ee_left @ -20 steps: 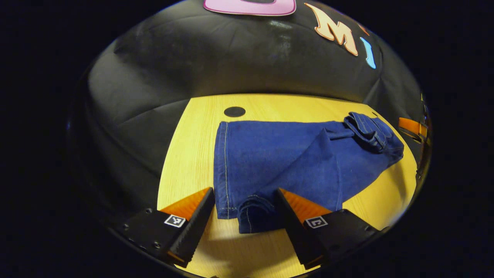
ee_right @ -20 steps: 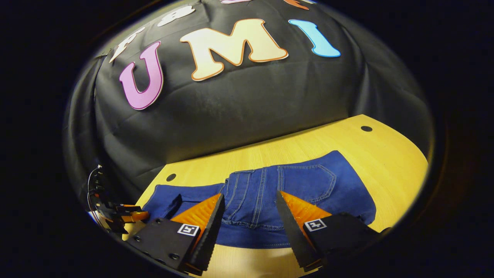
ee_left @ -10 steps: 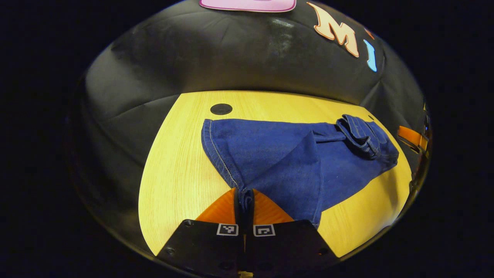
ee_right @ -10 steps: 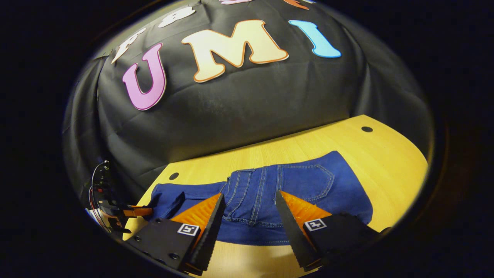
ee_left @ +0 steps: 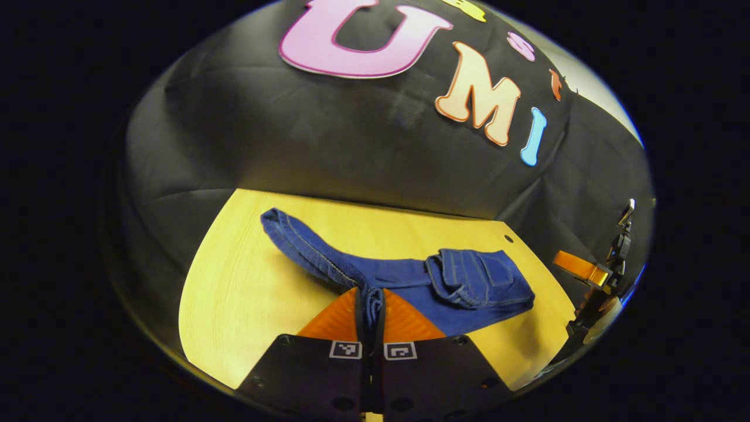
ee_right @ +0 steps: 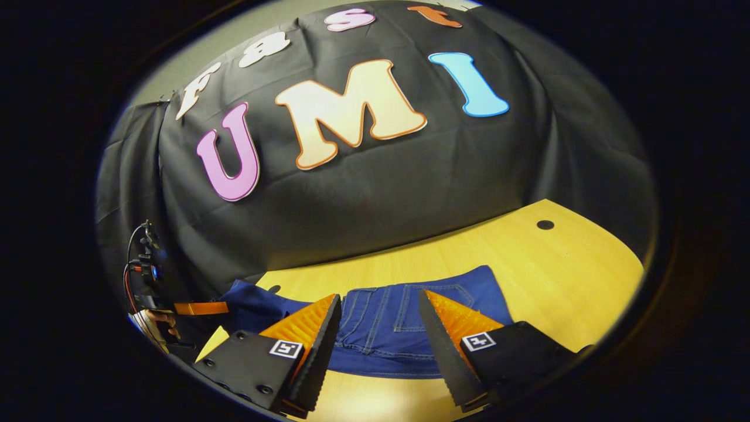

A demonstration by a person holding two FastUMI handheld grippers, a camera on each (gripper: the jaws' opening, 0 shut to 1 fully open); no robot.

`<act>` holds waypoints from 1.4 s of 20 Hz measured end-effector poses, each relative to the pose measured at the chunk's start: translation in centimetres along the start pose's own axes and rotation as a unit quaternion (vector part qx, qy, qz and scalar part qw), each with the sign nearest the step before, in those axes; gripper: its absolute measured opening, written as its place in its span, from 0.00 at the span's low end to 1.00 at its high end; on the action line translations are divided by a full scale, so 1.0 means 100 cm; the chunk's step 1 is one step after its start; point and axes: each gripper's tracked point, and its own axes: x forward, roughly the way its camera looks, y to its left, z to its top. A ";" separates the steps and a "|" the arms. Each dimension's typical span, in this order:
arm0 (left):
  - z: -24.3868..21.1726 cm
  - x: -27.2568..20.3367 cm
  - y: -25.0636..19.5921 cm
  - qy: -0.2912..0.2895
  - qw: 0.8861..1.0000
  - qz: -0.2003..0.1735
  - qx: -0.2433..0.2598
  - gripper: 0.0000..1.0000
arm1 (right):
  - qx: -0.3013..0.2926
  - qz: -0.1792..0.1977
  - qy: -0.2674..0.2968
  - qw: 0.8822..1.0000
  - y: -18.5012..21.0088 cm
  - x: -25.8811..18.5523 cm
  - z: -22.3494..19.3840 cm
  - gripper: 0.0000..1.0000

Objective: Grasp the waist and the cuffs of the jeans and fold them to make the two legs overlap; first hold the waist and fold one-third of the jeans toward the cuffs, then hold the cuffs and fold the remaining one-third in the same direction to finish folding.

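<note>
Fingers of the left gripper (ee_left: 370, 305) pinched tight on the cuffs (ee_left: 370, 300), raised off the table (ee_left: 234, 281). Fingers of the right gripper (ee_right: 379, 334) spread wide, straddling the waist (ee_right: 389, 346) at the table's near edge, gripping nothing. Jeans (ee_left: 410, 275) stretched lengthwise along the table from one gripper to the other, legs not yet stacked. Probably next: closing the right side on that waistband, directly between its fingers.

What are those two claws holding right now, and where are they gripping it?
The left gripper is shut on the jeans, pinching a cuff end. The right gripper is open over the waist, holding nothing.
</note>
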 end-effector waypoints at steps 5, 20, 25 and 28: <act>0.031 0.011 -0.069 -0.025 0.999 -0.030 0.001 0.00 | -0.010 -0.003 -0.016 1.000 -0.035 -0.031 0.028 0.83; 0.077 0.091 -0.260 -0.056 0.992 -0.107 0.036 0.00 | -0.006 -0.025 -0.046 0.999 -0.153 -0.090 0.087 0.83; 0.044 0.136 -0.307 -0.027 0.991 -0.119 0.052 0.00 | -0.005 -0.040 -0.038 0.998 -0.188 -0.103 0.084 0.83; 0.005 0.158 -0.323 0.000 0.991 -0.122 0.059 0.00 | -0.009 -0.051 -0.031 0.998 -0.204 -0.106 0.080 0.83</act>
